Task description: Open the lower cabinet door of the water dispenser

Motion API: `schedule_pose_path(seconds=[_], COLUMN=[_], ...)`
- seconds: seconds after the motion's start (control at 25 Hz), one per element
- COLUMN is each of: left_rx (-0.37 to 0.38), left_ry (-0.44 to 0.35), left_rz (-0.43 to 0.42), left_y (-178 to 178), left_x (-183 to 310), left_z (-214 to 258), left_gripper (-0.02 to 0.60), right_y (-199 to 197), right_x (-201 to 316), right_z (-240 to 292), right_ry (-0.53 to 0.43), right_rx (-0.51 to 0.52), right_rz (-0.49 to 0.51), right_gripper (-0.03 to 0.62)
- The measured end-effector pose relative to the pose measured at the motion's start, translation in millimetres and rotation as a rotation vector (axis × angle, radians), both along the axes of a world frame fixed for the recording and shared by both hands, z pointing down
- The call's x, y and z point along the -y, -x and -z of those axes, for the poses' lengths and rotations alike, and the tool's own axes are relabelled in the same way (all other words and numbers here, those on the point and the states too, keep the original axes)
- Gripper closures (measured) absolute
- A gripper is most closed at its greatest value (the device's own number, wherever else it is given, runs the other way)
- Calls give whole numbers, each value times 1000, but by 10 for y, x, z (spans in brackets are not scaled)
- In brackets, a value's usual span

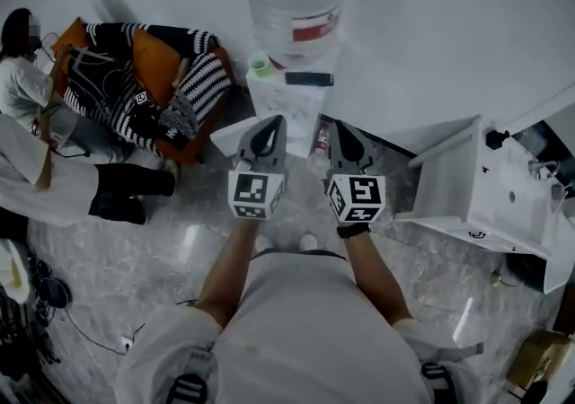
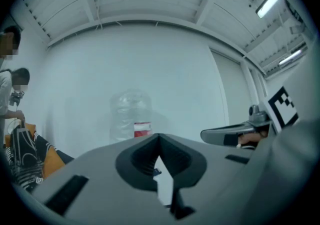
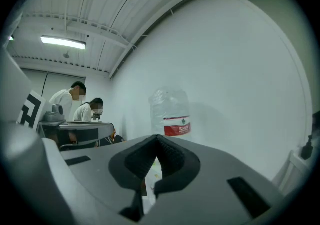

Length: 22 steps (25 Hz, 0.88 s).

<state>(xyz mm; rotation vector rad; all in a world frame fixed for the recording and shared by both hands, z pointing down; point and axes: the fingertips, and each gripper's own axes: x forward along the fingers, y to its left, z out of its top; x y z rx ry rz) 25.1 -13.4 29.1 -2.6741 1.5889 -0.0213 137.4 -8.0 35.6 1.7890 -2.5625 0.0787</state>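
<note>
The water dispenser (image 1: 289,99) is a white cabinet standing against the wall, with a clear bottle (image 1: 295,0) with a red label on top. At its foot a white panel (image 1: 232,135) juts out to the left; whether this is the lower door I cannot tell. My left gripper (image 1: 269,122) and right gripper (image 1: 347,129) are held side by side in front of it, pointing level at it. Both are shut with nothing between the jaws. The bottle (image 2: 131,114) shows above the shut left gripper (image 2: 159,139), and the bottle (image 3: 171,111) rises behind the shut right gripper (image 3: 157,139).
To the left, a striped garment and an orange seat (image 1: 148,79) lie on the floor beside a person in white (image 1: 36,178). A white machine (image 1: 490,187) stands at the right. Cables (image 1: 54,303) trail at the lower left. Two people (image 3: 75,101) stand in the background.
</note>
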Motion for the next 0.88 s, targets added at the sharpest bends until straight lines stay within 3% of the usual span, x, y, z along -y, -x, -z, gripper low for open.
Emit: schedule_pose_path(seconds=[0.32,0.88], left_rx=[-54,-68], left_ry=[-5,18], left_rz=[-39,-59], left_y=[-74,-213], left_x=[-41,-49], left_z=[132,47], left_gripper=[569,569], right_y=[-10,-103], right_x=[-68,-113], right_z=[86,60], right_ry=[-22,-23], right_rx=[-27,-11], right_rz=[-34,-37], right_gripper=[585,585])
